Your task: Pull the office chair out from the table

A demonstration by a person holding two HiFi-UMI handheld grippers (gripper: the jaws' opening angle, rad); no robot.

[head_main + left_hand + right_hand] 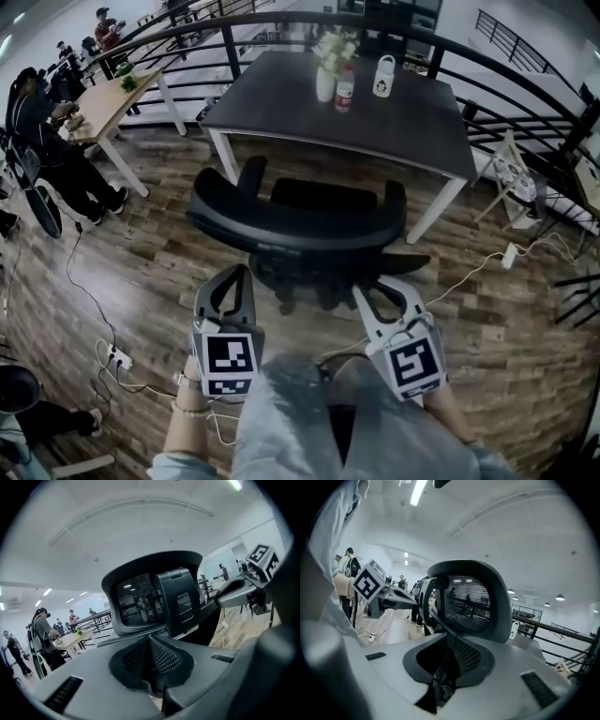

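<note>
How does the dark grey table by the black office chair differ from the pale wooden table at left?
The dark grey table is near-black, the pale wooden table light tan. The dark table bears a white vase, a red-labelled bottle and a white jug; the pale one shows something green. A black office chair faces the dark table; a seated person is at the pale one. Both have white legs.
</note>
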